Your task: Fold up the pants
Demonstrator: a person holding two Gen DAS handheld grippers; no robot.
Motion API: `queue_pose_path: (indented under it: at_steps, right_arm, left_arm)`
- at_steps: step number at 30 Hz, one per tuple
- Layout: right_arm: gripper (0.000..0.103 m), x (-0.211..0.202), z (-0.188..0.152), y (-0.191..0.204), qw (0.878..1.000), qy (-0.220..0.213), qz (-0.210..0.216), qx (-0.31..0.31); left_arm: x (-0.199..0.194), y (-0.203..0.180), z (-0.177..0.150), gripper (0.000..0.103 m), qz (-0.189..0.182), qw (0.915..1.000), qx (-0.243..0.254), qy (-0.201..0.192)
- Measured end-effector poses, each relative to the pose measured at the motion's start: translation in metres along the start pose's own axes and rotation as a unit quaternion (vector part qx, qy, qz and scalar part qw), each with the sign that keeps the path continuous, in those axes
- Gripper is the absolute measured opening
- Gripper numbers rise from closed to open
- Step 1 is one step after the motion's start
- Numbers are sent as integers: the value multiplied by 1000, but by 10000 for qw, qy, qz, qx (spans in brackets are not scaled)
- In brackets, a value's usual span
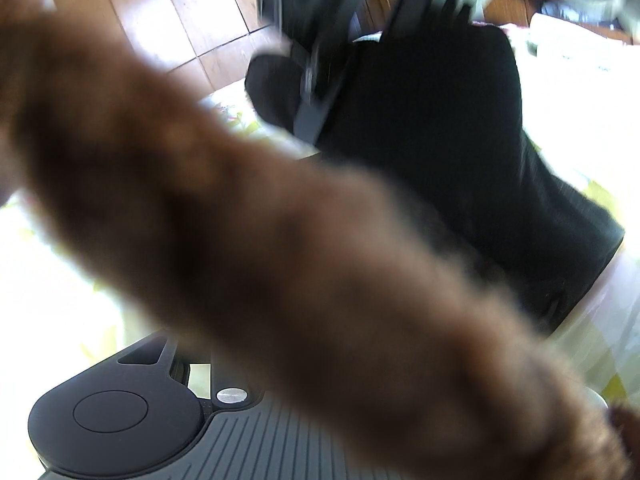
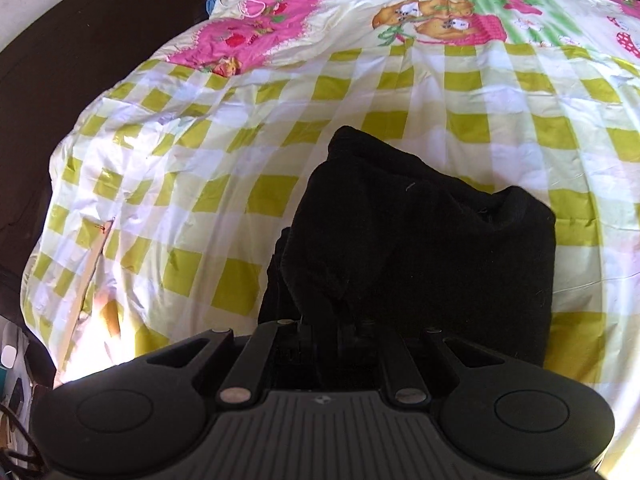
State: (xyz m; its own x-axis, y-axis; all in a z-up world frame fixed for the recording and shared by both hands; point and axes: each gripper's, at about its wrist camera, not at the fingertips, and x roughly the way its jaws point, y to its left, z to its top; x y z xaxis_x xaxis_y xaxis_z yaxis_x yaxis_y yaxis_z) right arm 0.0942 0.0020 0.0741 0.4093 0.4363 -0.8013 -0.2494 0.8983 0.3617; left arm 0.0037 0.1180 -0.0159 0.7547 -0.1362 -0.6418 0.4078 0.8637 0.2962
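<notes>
Right wrist view: the right gripper (image 2: 344,332) sits nearest the lens, its fingers drawn close together and buried in black cloth. It is clamped on the near edge of the pants (image 2: 416,232). The pants form a bunched black mound rising from the gripper, spread on the bed. Beyond and around them lies the sheet (image 2: 192,152), checked in lime and white, with a pink and green cartoon border at its far edge. A dark surface borders the bed on the left.

Left wrist view: a blurred brown furry band (image 1: 280,248) crosses the lens from upper left to lower right and hides most of the left gripper (image 1: 248,360). Only the housing and one pivot show beneath it; whether its fingers are apart or together cannot be told. Past the band the pants (image 1: 448,140) appear again as a black mass on the bright sheet (image 1: 592,128). The other gripper's frame (image 1: 316,80), motion-blurred, meets the cloth at its upper left. Farthest off is a wooden floor (image 1: 160,12).
</notes>
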Motion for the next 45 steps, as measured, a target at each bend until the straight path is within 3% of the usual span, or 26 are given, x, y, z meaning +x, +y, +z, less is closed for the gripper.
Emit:
queue_pose_path:
  at_steps: [12,17,20,22,23,25,27,29,33,36,40,45]
  right_arm:
    - [26,18,-1,40,9987,63,-424,-277]
    - [33,29,0,49,9979,182,-473,-397]
    - [40,6,-4,48,9992,129,-53,-381]
    - [40,-10,-5,39,9975,295,632,-144]
    - [40,-17,-6,33,9919,437,1194,67]
    - [40,-30,-6,24,9891,322,1417,230]
    - [40,-41,-3,19,9927,-61,1194,-145]
    - [40,-45,3,16,9949,-341,694,-650]
    - [40,-35,13,14,9837,-714,203,-1640]
    - [42,-21,23,22,9664,-774,280,-2435]
    - [54,-8,38,24,9380,-811,532,-3327]
    - [66,10,57,14,9238,-296,1073,-3663]
  left_arm:
    - [0,8,-5,35,-335,9989,-266,-215]
    - [2,12,-6,35,-366,9984,-349,-253]
    - [-5,16,-9,38,-371,9973,-493,-395]
    - [-14,21,-13,40,-431,9957,-679,-452]
    - [-19,24,-15,44,-505,9945,-805,-449]
    - [-33,33,-24,51,-597,9912,-1102,-420]
    - [-47,42,-32,57,-635,9886,-1323,-339]
    - [-62,52,-40,57,-741,9842,-1586,-281]
    - [-86,63,-44,57,-677,9792,-1901,-224]
    - [-94,67,-33,59,-737,9751,-2042,-463]
    - [-90,71,-21,62,-981,9690,-2194,-578]
    - [-90,75,-20,64,-934,9713,-2162,-335]
